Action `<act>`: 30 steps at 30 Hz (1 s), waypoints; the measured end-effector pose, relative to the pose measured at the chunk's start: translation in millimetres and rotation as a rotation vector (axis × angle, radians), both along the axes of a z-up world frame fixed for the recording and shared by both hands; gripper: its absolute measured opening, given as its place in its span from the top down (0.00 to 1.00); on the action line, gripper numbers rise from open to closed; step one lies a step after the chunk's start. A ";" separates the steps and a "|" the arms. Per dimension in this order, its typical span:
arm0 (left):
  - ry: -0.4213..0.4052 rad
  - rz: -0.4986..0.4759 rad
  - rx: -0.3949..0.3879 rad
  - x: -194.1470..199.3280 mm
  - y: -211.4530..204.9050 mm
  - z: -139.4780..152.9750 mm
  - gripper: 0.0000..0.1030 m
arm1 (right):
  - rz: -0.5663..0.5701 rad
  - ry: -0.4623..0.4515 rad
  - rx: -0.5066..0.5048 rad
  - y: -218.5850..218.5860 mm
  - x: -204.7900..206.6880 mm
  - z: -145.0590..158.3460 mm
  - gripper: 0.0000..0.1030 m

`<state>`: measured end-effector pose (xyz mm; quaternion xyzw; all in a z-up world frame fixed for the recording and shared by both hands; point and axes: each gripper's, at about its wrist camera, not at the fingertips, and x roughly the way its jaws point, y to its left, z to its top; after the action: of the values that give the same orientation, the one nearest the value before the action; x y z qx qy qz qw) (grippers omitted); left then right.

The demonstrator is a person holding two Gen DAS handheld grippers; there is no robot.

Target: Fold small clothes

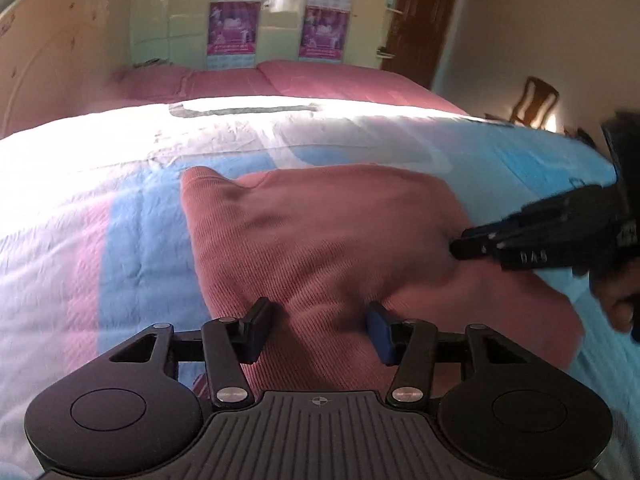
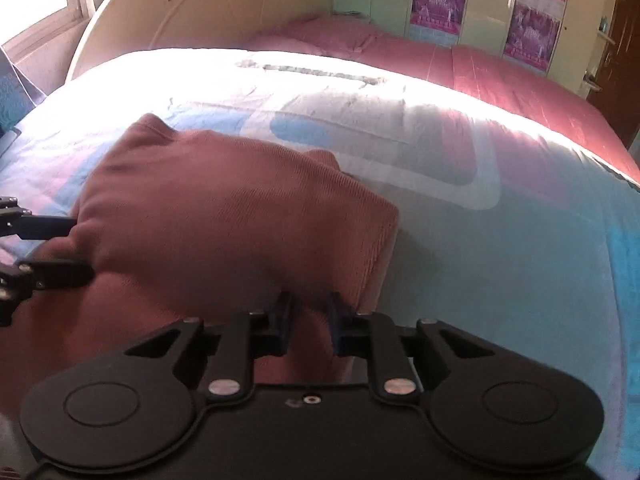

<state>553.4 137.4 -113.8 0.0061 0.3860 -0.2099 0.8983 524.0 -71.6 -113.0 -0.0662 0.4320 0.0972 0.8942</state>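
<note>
A small dusty-pink ribbed garment (image 1: pixel 320 240) lies partly folded on the bed, also in the right wrist view (image 2: pixel 224 216). My left gripper (image 1: pixel 320 328) is open, its fingers spread over the garment's near edge. It shows at the left edge of the right wrist view (image 2: pixel 60 248). My right gripper (image 2: pixel 310 324) has its jaws close together with a fold of the garment bunched between them. In the left wrist view it comes in from the right (image 1: pixel 472 246), its tips on the cloth.
The bed carries a blue, pink and white quilt (image 1: pixel 120 248) and a pink bedspread (image 1: pixel 320 80) behind. A cream headboard (image 2: pixel 200 12), a wardrobe with purple posters (image 1: pixel 276 12) and a wooden chair (image 1: pixel 532 100) stand around it.
</note>
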 end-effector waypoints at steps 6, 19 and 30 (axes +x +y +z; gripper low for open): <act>-0.065 0.035 0.018 -36.3 -0.7 21.9 0.50 | -0.002 -0.036 -0.060 8.6 -16.4 18.4 0.72; 0.007 0.195 0.067 -104.2 -6.2 -4.0 0.51 | 0.137 0.021 -0.063 8.9 -98.4 6.4 0.79; 0.046 0.255 0.091 -124.0 -12.0 -17.5 0.50 | 0.113 -0.012 -0.091 9.6 -104.5 2.2 0.79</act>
<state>429.4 125.3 -131.3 -0.0070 0.4133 -0.0764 0.9074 419.6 -62.0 -110.7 -0.1314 0.4261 0.1274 0.8860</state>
